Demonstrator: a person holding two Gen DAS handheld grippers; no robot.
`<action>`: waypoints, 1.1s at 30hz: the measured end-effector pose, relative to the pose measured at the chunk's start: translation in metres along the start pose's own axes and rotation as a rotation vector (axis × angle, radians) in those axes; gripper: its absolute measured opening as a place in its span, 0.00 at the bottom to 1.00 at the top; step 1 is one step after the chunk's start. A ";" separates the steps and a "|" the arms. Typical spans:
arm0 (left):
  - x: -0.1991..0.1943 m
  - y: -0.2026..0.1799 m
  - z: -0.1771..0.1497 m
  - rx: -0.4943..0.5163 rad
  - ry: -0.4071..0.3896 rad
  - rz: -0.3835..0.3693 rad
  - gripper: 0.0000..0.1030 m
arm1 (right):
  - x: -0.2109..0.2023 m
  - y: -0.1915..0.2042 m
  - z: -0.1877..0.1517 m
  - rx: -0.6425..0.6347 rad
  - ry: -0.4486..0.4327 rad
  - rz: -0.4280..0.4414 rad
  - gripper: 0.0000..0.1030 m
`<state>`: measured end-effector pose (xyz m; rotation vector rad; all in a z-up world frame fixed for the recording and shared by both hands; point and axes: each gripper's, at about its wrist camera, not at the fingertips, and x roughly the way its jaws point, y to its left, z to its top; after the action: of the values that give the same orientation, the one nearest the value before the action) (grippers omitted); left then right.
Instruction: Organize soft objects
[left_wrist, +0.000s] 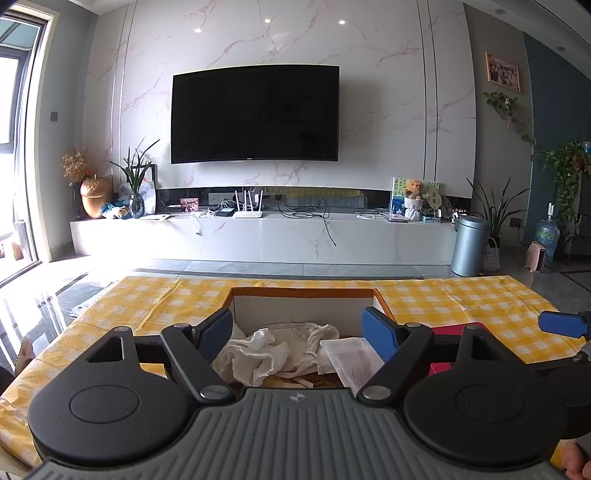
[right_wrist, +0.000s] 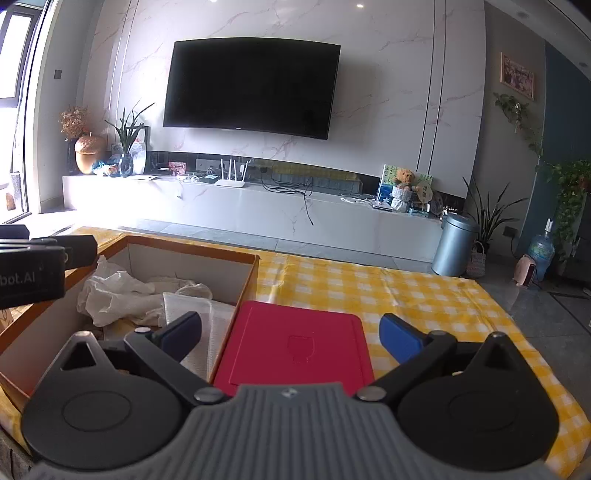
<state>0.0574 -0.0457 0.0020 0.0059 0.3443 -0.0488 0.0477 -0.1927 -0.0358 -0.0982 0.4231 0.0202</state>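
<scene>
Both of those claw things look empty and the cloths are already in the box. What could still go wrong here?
Possibly two things. The left gripper hovers open over the box; reaching in, its jaws might snag the crumpled white cloth and disturb the folded one beside it. The right gripper, also open, hangs over the red lid; that lid looks flat and thin, so the jaws may slip off it.

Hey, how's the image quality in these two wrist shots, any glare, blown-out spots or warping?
Left wrist view: window light blows out the floor at left, and the TV bulges from fisheye warping. Right wrist view: the same overexposed floor patch, corners vignetted dark; box and red lid stay sharp.
</scene>
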 end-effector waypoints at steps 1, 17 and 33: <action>0.000 -0.002 -0.001 0.006 0.000 0.001 0.91 | 0.001 -0.001 0.000 0.007 0.002 0.009 0.98; 0.007 -0.013 -0.016 0.009 0.062 -0.011 0.91 | 0.007 0.005 -0.007 -0.014 0.022 0.058 0.97; 0.010 -0.010 -0.017 -0.006 0.100 -0.016 0.91 | 0.012 0.006 -0.010 -0.006 0.053 0.068 0.97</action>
<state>0.0609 -0.0558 -0.0170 -0.0004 0.4447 -0.0634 0.0545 -0.1873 -0.0500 -0.0903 0.4788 0.0858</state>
